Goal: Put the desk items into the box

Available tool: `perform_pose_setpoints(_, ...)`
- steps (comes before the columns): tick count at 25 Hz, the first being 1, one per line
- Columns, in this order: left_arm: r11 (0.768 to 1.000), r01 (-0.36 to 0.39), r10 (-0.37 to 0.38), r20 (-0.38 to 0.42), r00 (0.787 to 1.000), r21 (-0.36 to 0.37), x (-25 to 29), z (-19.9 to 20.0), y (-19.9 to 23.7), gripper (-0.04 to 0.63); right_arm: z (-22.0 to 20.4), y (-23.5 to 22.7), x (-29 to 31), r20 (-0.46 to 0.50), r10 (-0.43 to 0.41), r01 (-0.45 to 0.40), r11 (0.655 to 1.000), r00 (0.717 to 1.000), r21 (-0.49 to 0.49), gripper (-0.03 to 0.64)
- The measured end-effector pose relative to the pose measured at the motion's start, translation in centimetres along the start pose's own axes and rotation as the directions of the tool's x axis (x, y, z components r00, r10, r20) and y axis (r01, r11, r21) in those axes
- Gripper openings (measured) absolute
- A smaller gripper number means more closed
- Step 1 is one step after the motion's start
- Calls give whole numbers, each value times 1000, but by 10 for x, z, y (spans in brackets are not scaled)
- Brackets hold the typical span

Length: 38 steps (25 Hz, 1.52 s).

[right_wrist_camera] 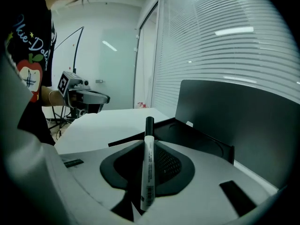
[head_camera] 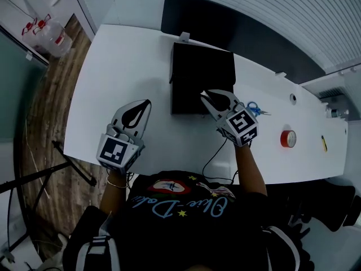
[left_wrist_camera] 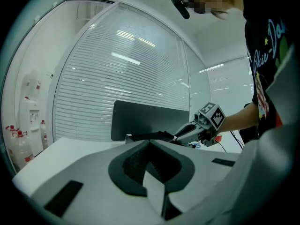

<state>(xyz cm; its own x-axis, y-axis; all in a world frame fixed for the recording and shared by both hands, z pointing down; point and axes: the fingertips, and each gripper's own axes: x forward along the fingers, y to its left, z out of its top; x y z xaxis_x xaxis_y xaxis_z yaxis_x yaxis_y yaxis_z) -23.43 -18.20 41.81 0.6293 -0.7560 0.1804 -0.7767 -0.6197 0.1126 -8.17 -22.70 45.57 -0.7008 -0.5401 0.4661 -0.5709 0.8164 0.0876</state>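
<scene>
black printed t-shirt (head_camera: 186, 210), thin bracelet (head_camera: 115, 184), grey-white left tool (head_camera: 148, 102) and right tool (head_camera: 204, 95) bearing black-and-white square-marker cubes (head_camera: 117, 150).

Count on the one white counter (head_camera: 130, 66): one black box (head_camera: 202, 78), one pair of blue-handled scissors (head_camera: 254, 108), one red round item (head_camera: 288, 139), one small yellow item (head_camera: 324, 144). One white marker (right_wrist_camera: 148, 168) with a black cap; two grippers, left gripper (head_camera: 141, 107) and right gripper (head_camera: 207, 97). Red-capped jugs (head_camera: 56, 38) at the far left: at least two, exact number unclear.
</scene>
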Motion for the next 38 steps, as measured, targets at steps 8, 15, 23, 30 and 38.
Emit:
perform_pose_setpoints(8, 1000, -18, 18, -2, 1000, -7, 4, -2, 7, 2, -21, 8, 17, -114, 34, -56, 979, 993, -196, 63)
perform_pose_setpoints(15, 1000, -26, 26, -12, 1000, -15, 4, -7, 6, 2, -33, 9, 24, -147, 63, -91, 978, 987, -189, 63)
perform_pose_setpoints(23, 999, -41, 40, -17, 999, -20, 2, -10, 7, 2, -49, 12, 32, -191, 97, -128, 979, 977, -157, 63)
perform_pose_setpoints(30, 999, -46, 46, -25, 999, -23, 5, -9, 6, 2, -53, 20, 35, -208, 137, -173, 972, 968, -162, 64)
perform_pose_setpoints(38, 999, -51, 51, -19, 999, -19, 5, -7, 4, 2, -54, 22, 36, -203, 139, -172, 972, 969, -158, 66)
